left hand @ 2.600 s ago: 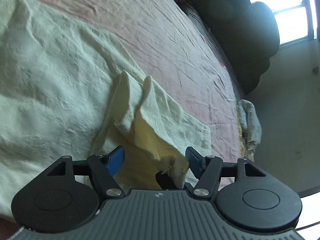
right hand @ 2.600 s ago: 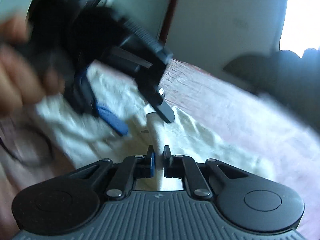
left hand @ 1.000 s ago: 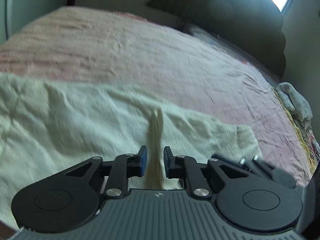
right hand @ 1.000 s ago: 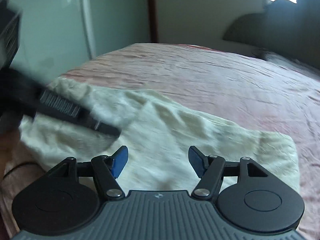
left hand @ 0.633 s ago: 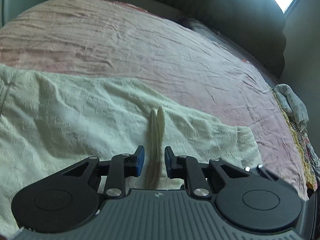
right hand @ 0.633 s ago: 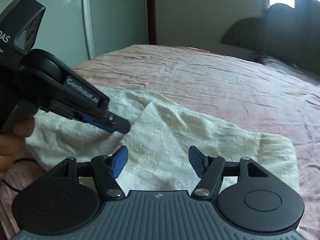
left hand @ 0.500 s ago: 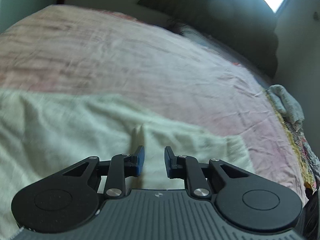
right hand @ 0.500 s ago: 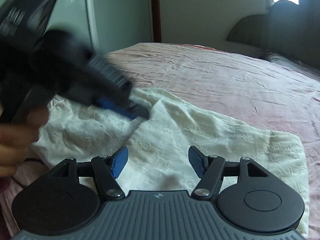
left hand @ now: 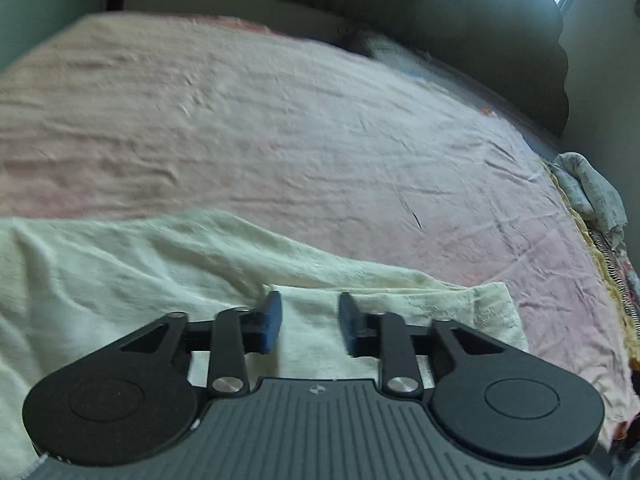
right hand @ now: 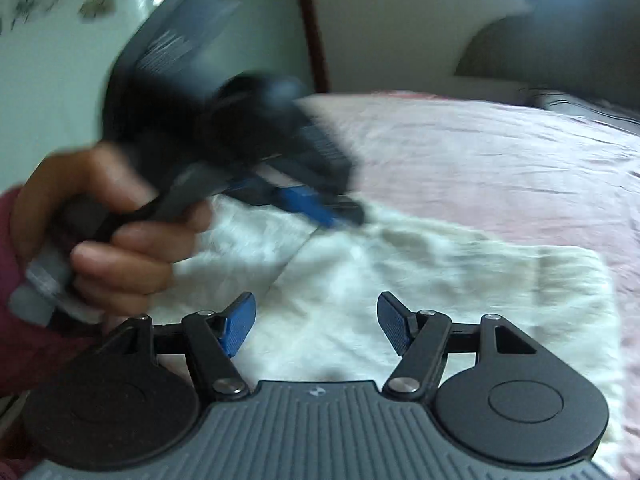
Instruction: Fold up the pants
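**Pants let go on the bed: pull clear, then take the next fold**

The pants [left hand: 132,280] lie spread on the pink bed [left hand: 280,120], a cream, textured cloth already doubled, with the upper layer's edge running across the lower one. The left tongs [left hand: 310,322] have just been opening; cloth lies beneath the gap but nothing stands pinched between the blue pads, so that grip is released. The right tongs [right hand: 316,322] stand wide apart over the pants, holding nothing. In the right wrist view the person's hand [right hand: 120,240] carries the left tool, blurred, its tips just above the pants.

My reading is that a fold has just been laid and the release is being finished. To do it well, lift both tongs straight off the pants so no pad drags the top layer askew. The far corner of the pants looks slightly rumpled; smooth it before folding again. For the next fold, take the two corners at one end of the pants evenly.
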